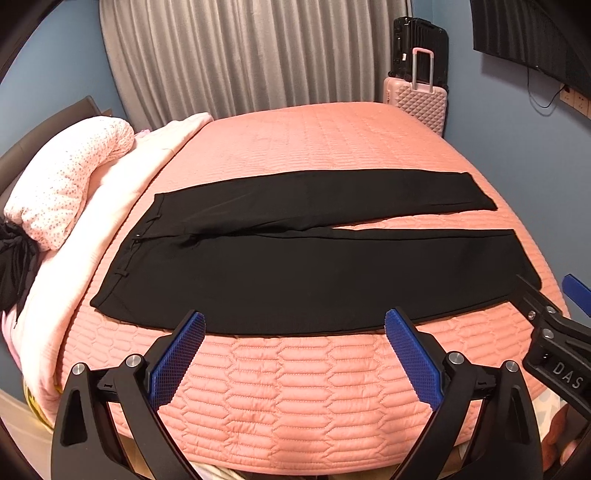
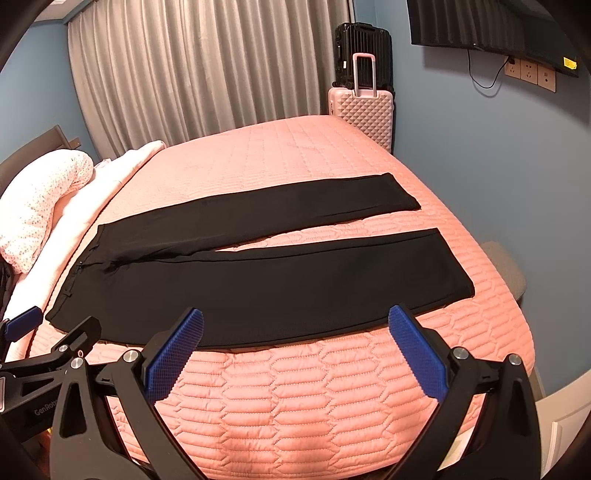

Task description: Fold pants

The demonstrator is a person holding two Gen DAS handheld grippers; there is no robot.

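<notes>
Black pants (image 1: 295, 273) lie flat on the pink quilted bed (image 1: 295, 398), waistband to the left, both legs stretched to the right with a narrow gap between them. They show the same way in the right wrist view (image 2: 258, 291). My left gripper (image 1: 295, 325) is open and empty, hovering just in front of the near leg's edge. My right gripper (image 2: 295, 321) is open and empty too, in front of the near leg further right. The right gripper's fingers also show at the right edge of the left wrist view (image 1: 554, 314).
A pale pink blanket and a dotted pillow (image 1: 66, 181) lie at the bed's left end. A pink suitcase (image 1: 415, 101) and a black one (image 1: 419, 44) stand beyond the bed by grey curtains (image 1: 240, 55). A screen hangs on the blue wall (image 2: 480, 22).
</notes>
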